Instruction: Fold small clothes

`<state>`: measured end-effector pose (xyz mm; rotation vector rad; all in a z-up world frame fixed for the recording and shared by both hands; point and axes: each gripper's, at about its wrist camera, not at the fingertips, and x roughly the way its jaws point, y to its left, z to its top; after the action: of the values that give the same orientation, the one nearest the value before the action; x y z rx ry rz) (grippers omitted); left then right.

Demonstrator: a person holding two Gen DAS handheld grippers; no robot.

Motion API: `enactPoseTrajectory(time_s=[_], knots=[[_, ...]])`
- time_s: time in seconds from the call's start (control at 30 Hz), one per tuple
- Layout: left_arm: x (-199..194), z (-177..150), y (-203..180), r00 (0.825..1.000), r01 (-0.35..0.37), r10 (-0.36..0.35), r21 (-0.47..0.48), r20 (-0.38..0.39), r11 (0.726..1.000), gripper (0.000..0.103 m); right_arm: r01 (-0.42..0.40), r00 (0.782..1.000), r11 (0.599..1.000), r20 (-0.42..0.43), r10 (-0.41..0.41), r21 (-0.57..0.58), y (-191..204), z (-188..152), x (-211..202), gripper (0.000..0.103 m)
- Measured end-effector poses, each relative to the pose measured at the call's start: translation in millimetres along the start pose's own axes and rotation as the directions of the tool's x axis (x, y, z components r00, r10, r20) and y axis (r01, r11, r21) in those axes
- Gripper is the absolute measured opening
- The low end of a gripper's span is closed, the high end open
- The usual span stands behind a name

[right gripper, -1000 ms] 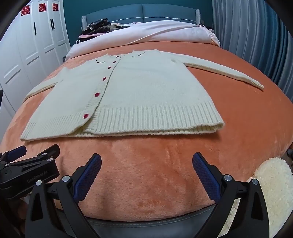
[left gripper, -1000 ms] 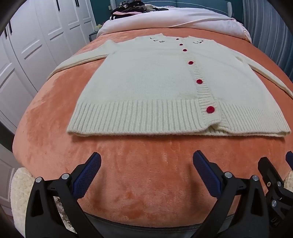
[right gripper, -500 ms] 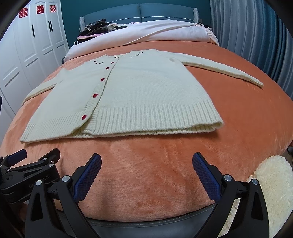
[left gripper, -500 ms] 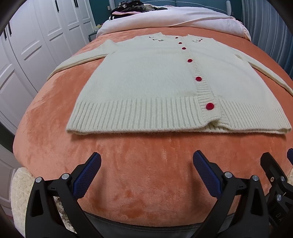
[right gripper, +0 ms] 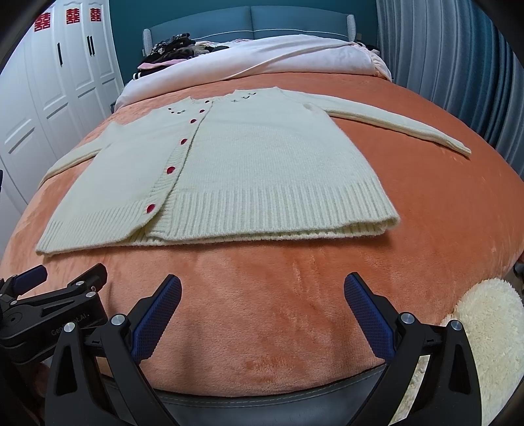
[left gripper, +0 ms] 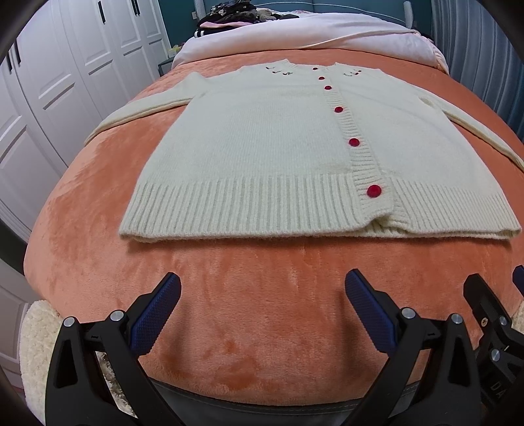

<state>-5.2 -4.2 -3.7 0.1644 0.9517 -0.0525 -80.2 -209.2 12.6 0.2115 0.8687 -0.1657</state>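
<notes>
We find a cream knitted cardigan laid flat, buttoned side up, on the orange plush blanket that covers the bed. Its ribbed hem faces us; both sleeves are spread out to the sides, the one on the right lying straight across the blanket. A row of red buttons runs down the front band. At the bottom of the band one front panel overlaps the other and the hem there is slightly bunched.

The left gripper hangs low over the bare blanket near the foot edge, its blue pads spread wide with nothing between them. The right gripper stands just beside it at the same edge, likewise spread wide and empty. Neither touches the cardigan; a strip of bare blanket lies between the fingertips and the hem.

Around the work area we note white wardrobe doors along the left, a white duvet folded back beyond the cardigan's collar, and a heap of dark clothes against the teal headboard. Blue-grey curtains hang on the right. A fluffy cream rug shows below the foot of the bed. Nothing lies on the blanket between the grippers and the cardigan.
</notes>
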Motion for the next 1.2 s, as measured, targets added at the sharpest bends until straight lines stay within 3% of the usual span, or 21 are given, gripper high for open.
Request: enactPoseTrajectory(time_s=[1.2], knots=[[-1.2, 0.4, -3.3, 1.0, -0.003, 0.003, 0.004, -0.001, 1.0, 0.098, 0.0, 1.0, 1.0, -0.003, 0.0, -0.004, 3.0, -1.6, -0.5, 0.098]])
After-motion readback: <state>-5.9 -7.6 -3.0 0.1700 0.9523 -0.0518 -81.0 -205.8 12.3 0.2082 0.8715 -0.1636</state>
